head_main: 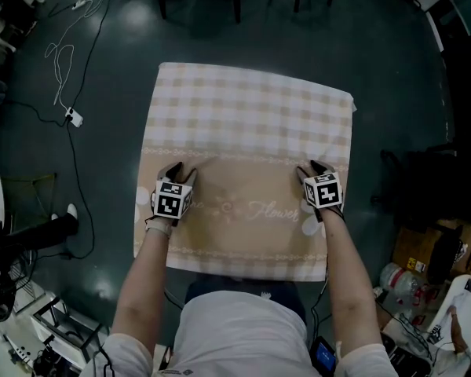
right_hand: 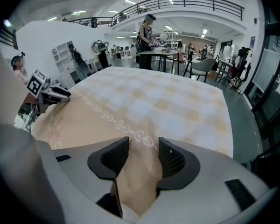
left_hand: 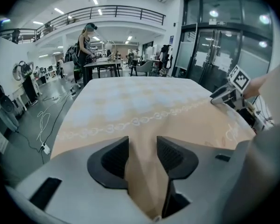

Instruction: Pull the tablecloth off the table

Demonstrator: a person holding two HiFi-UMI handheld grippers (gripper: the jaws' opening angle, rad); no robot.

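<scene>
Bare forearms [head_main: 145, 273] reach forward from the person's grey-shirted body, each hand bringing a pair of tongs down onto the tablecloth [head_main: 251, 116]. Left tongs [head_main: 175, 170] and right tongs [head_main: 314, 168] sit level with each other and well apart on the plain beige band of the cloth, with the printed script lying between them. In the left gripper view a raised fold of beige cloth runs up between the two dark pads [left_hand: 114, 157], which press on it from both sides. The right gripper view shows the same, a bunched ridge of cloth clamped between its pads [right_hand: 113, 157]. The tablecloth lies spread over the table, which is hidden beneath it. Its checked part stretches beyond the tongs, and the beige border lies behind them toward the person. Left of the left tongs a white cable [head_main: 63, 69] trails over the dark floor [head_main: 377, 69]. Far beyond the tongs another person [left_hand: 86, 38] stands at a desk [left_hand: 102, 65].
</scene>
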